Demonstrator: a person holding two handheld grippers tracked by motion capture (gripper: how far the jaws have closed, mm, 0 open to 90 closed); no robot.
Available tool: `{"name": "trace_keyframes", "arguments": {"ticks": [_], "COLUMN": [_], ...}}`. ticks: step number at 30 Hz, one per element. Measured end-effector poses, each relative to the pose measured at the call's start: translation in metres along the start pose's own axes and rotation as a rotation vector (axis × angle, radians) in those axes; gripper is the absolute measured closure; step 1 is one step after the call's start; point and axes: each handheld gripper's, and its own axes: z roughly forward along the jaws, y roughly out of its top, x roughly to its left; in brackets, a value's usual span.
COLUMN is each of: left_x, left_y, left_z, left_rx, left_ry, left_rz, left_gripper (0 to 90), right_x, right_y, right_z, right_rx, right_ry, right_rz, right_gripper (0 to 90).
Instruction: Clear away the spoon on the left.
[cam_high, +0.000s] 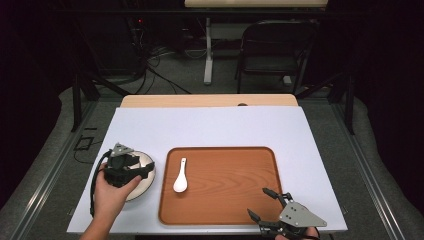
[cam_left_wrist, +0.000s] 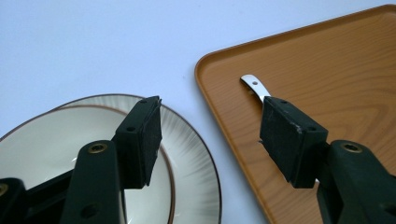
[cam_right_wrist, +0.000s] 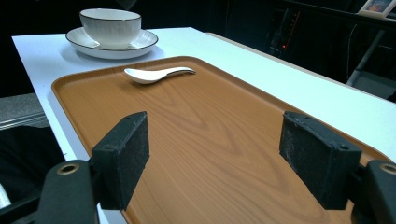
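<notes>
Pretty sure this is some kind of lab or recording studio, not anyone's home. The table (cam_high: 210, 125) is sitting inside a dark, blacked-out space with metal frame rails (cam_high: 372, 175) running along both sides. Cables (cam_high: 150, 65) are trailing all over the grey floor behind it, a black folding chair (cam_high: 275, 47) is standing back there, and equipment is glowing with a little red light (cam_high: 140, 21).

No readable text, labels, brands or numbers on anything in the three views.
</notes>
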Motion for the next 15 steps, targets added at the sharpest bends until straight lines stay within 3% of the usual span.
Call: {"name": "trace_keyframes", "arguments": {"ticks": [8, 15], "left_x": [0.003, 0.009], "left_y": [-0.021, -0.040], "left_z": [-0.015, -0.018], "left_rx": [-0.049, -0.054], "left_ry": [0.030, 0.042], "left_rz": [0.008, -0.010], "left_gripper": [39.7, 39.8], "right_x": [0.001, 0.001], "right_y": [0.000, 0.000], "right_z": [0.000, 0.000], "right_rx": [0.000, 0.000], "right_ry": [0.000, -0.001], "right_rz": [-0.001, -0.003], "right_gripper": [23.9, 23.9]}}
